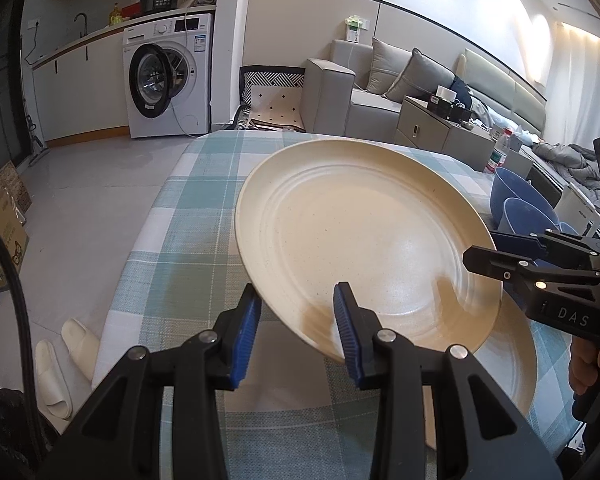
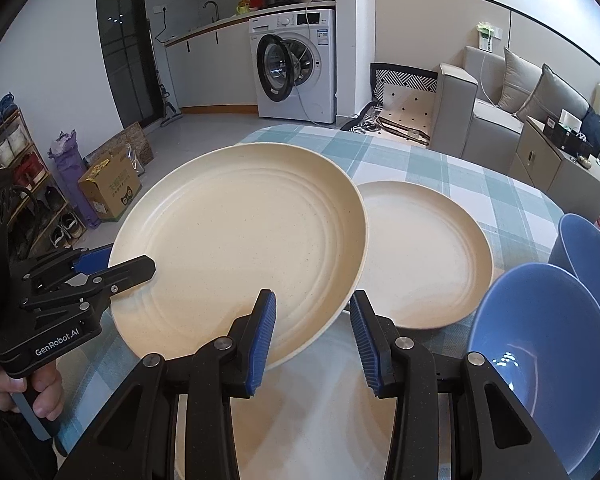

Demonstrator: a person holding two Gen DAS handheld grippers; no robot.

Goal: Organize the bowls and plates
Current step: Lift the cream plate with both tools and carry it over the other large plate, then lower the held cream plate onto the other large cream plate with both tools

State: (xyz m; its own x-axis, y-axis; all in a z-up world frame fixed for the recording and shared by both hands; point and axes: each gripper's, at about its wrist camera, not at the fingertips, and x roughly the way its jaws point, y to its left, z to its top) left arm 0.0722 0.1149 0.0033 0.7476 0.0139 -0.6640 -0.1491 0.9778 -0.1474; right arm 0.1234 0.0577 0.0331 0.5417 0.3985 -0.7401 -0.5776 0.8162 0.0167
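Note:
A large cream plate (image 1: 360,232) (image 2: 236,240) hangs tilted above the checked tablecloth (image 1: 196,208), held from two sides. My left gripper (image 1: 296,304) is shut on its near rim, one blue pad under the plate and one on top; it clamps the left rim (image 2: 128,266) in the right wrist view. My right gripper (image 2: 312,304) is shut on the rim facing it, and grips the right edge (image 1: 482,258) in the left wrist view. A second cream plate (image 2: 420,256) (image 1: 518,364) lies flat on the cloth, partly under the lifted one.
Two blue bowls (image 2: 540,344) (image 2: 588,248) stand on the table's right side, close to my right gripper. A plastic bottle (image 1: 500,152) stands at the far right edge. Beyond the table are the floor, a washing machine (image 1: 168,80) and a grey sofa (image 1: 340,92).

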